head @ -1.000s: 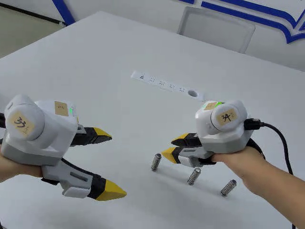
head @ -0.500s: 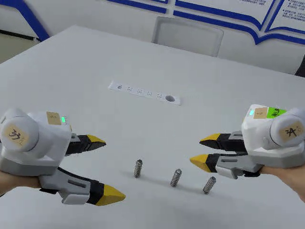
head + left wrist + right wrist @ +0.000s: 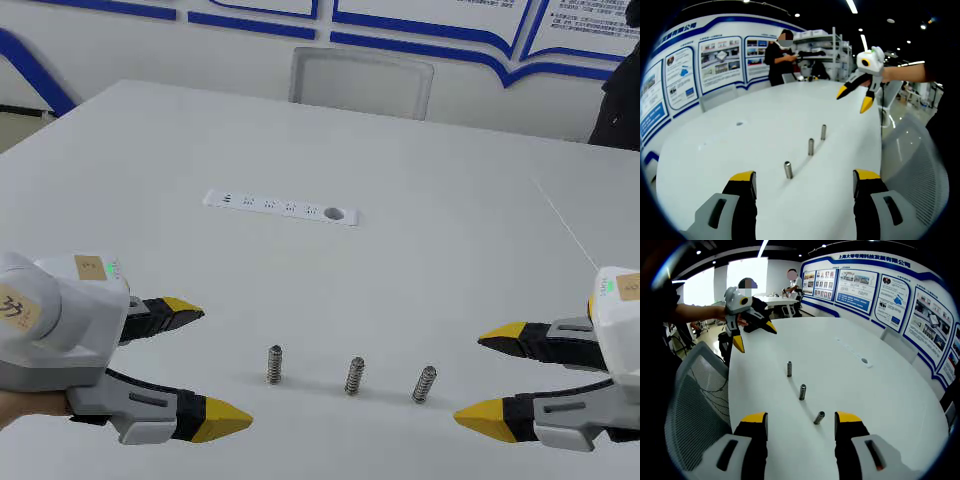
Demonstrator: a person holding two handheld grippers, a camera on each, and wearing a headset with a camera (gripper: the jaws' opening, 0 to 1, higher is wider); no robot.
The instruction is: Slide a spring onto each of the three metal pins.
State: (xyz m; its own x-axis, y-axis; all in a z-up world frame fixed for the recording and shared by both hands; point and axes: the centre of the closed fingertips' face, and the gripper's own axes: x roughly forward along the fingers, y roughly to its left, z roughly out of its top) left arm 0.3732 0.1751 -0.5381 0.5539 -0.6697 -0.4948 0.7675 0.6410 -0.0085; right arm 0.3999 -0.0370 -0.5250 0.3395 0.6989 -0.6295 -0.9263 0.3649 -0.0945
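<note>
L gripper (image 3: 215,362) and R gripper (image 3: 478,378) hover over the desk (image 3: 420,200), jaws spread wide, nothing held. Btwn them, three springs (image 3: 354,375) stand upright in a row, clear of both. Power strip (image 3: 280,207) lies farther back.

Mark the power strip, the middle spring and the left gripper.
power strip (image 3: 280,207), head view, its top face.
middle spring (image 3: 354,375), head view, its middle coils.
left gripper (image 3: 220,363), head view, midway between its fingertips.
</note>
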